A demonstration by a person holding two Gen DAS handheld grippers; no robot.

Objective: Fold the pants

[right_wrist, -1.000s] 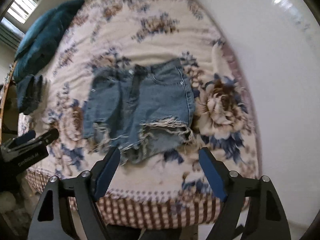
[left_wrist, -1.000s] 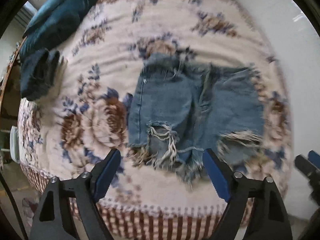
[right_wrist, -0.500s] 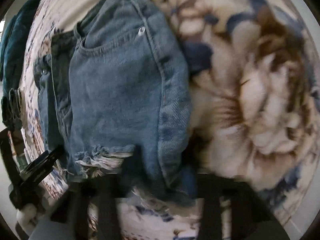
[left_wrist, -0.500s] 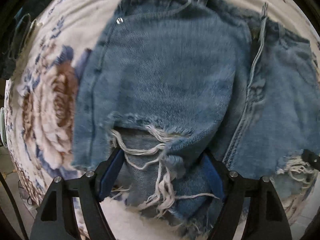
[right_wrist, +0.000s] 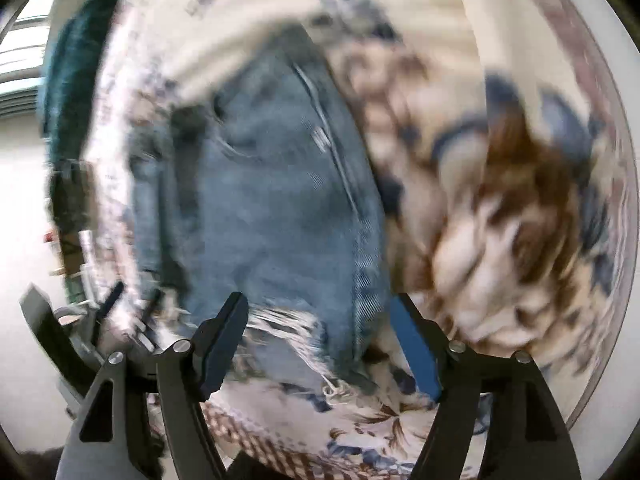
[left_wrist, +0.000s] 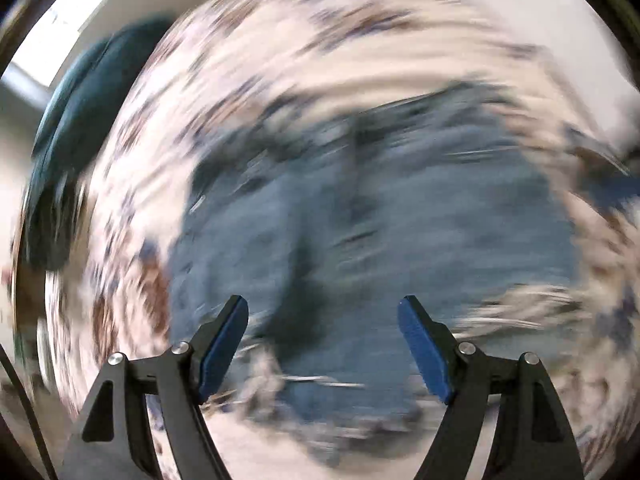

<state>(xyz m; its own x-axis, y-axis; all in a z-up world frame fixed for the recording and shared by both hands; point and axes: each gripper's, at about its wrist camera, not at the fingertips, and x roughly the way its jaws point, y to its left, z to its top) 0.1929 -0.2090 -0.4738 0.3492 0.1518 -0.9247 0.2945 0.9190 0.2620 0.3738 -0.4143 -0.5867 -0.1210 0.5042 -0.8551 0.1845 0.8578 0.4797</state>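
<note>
Faded blue frayed denim shorts (right_wrist: 276, 208) lie flat on the cream floral bedspread (right_wrist: 500, 240); left gripper (left_wrist: 322, 350) and right gripper (right_wrist: 318, 346) gape wide near the hem, holding nothing. Heavy blur: a rushed pinch could snag only fringe

Both wrist views close above shorts (left_wrist: 400, 232)

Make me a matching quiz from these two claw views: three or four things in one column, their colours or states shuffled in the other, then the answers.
Column one:
1. frayed denim shorts
2. floral bedspread
3. plush pillow
4. left claw

Column two:
A. dark teal
B. open, holding nothing
C. faded blue
D. cream with brown and blue flowers

Pairs: 1-C, 2-D, 3-A, 4-B
</note>
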